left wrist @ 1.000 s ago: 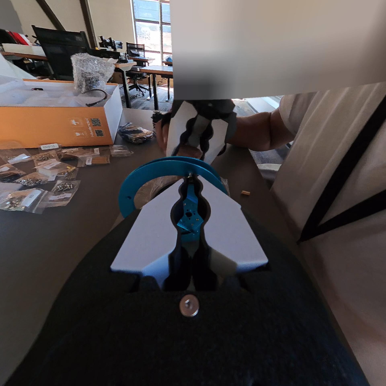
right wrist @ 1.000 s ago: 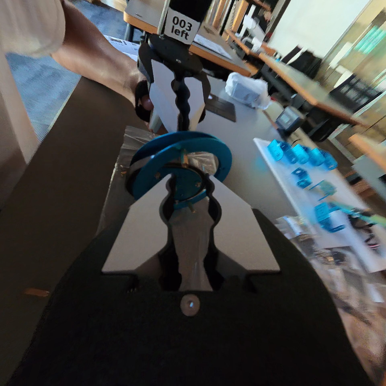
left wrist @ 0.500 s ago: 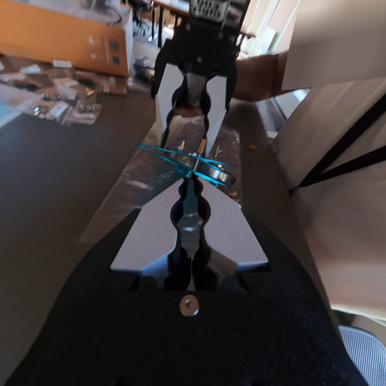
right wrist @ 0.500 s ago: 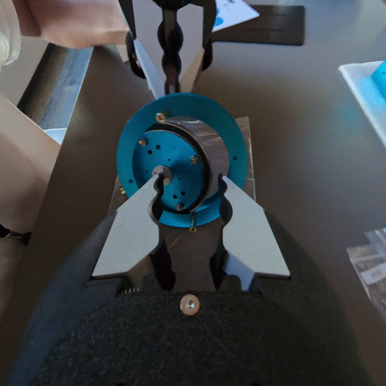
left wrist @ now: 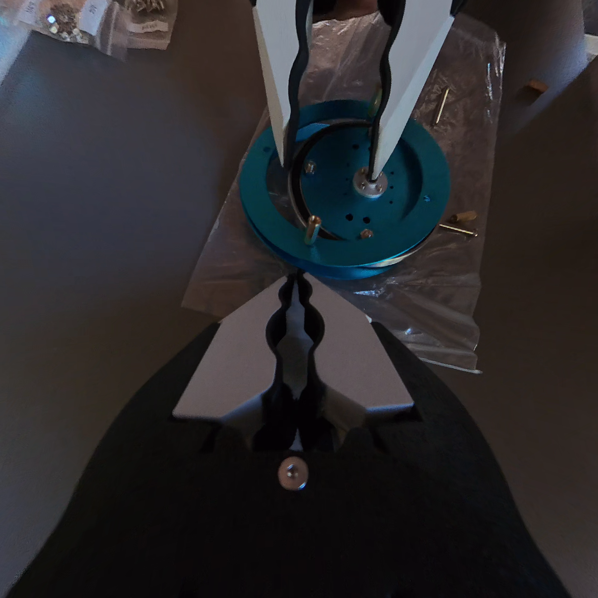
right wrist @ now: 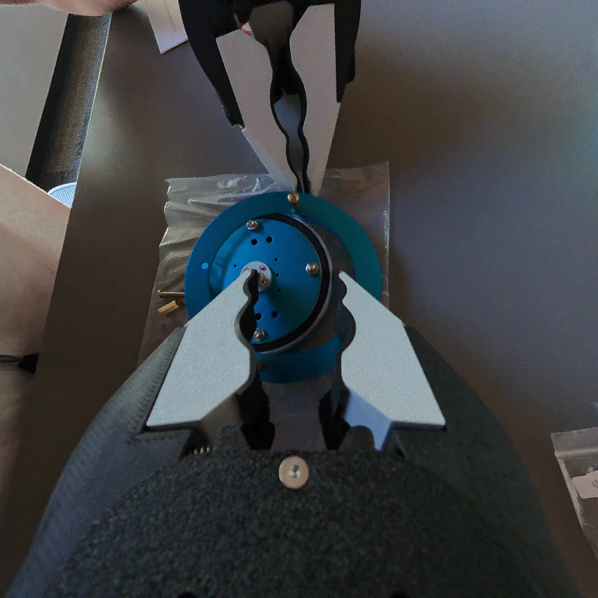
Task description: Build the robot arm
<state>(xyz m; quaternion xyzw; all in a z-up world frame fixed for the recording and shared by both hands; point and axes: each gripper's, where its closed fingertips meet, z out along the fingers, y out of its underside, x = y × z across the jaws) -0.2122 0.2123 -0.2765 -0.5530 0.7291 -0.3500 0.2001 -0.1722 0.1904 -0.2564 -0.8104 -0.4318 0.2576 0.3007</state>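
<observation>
Left gripper [left wrist: 296, 279] is pinched on the near rim of the blue anodised wheel assembly [left wrist: 344, 207]. My right gripper [right wrist: 296, 278] is spread wide, one finger tip on the silver hub [right wrist: 257, 270], the other past the black ring. Wheel lies flat on a crinkly clear plastic bag [left wrist: 430, 310] on the dark matte worktop [left wrist: 97, 194]. Left wrist view alone shows an upright brass standoff [left wrist: 312, 228] and loose brass hardware [left wrist: 459, 223] beside the wheel.

Small clear packets of hardware [left wrist: 97, 22] are seen at the far edge of a dark bench [left wrist: 97, 194], well apart from a clear packet [right wrist: 579, 479].
</observation>
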